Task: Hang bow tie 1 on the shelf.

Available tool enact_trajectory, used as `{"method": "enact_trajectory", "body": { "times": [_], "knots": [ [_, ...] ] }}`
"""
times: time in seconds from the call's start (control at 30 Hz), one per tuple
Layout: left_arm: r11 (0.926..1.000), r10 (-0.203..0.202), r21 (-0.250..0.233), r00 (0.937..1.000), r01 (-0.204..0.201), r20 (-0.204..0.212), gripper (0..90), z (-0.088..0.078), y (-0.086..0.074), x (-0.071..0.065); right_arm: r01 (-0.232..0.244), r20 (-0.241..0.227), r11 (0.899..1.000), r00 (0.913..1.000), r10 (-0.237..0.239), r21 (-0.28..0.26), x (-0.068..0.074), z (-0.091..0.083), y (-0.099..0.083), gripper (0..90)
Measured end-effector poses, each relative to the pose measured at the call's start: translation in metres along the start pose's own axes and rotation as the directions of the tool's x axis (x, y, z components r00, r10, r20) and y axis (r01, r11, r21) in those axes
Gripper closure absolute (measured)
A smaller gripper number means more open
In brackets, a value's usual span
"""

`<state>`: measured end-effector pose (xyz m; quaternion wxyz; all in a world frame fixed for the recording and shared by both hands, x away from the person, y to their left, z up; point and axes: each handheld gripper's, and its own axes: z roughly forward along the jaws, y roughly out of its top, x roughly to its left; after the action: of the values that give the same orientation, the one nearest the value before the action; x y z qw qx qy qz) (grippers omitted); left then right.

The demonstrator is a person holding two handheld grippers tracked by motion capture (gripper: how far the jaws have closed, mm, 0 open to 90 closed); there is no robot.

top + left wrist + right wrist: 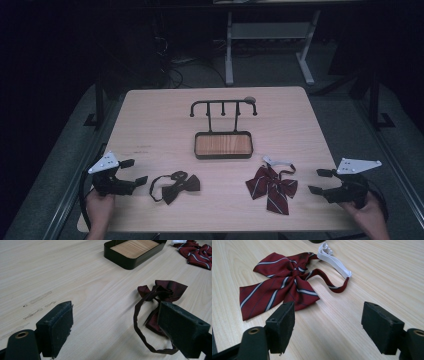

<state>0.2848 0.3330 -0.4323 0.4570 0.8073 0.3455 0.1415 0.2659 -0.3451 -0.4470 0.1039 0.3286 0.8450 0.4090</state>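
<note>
Both grippers, left and right, are wide open near soft, floppy bows, best pinched at the knot.

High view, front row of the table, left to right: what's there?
left tongs → dark bow tie → red striped bow tie → right tongs. Both tongs open, holding nothing.

"Where is the top camera?"
"High up, looking down at the whole table."
"And the others?"
"Low and close. Both see the striped bow, like the top one."
</note>
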Motion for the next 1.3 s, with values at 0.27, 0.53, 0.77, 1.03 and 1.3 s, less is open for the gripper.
{"method": "enact_trajectory", "body": {
  "times": [0.27,0.53,0.77,1.03,1.3],
  "knots": [
    [1.0000,0.005,0.005,1.0000,-0.005,0.005,12.8,0.001,0.000,-0.001,0.028,-0.012,1.000,0.9995,-0.028,0.014,0.002,0.002,0.009,25.1],
    [0.9999,0.011,0.002,0.9999,-0.011,-0.001,12.8,-0.002,0.000,-0.002,0.077,-0.045,0.996,0.9961,-0.076,0.035,0.007,0.011,0.033,24.8],
    [0.9999,0.005,-0.012,0.9999,-0.006,-0.011,12.8,-0.005,0.000,-0.002,0.125,-0.077,0.989,0.9900,-0.118,0.082,0.007,0.026,0.048,24.8],
    [0.9999,-0.006,-0.013,1.0000,0.006,-0.006,12.8,-0.006,-0.001,-0.002,0.154,-0.110,0.983,0.9836,-0.143,0.102,0.001,0.039,0.065,30.4],
    [0.9999,-0.003,-0.010,1.0000,0.002,-0.005,12.8,-0.004,-0.001,-0.001,0.168,-0.112,0.975,0.9819,-0.153,0.142,-0.004,0.051,0.074,37.5]
  ]
}}
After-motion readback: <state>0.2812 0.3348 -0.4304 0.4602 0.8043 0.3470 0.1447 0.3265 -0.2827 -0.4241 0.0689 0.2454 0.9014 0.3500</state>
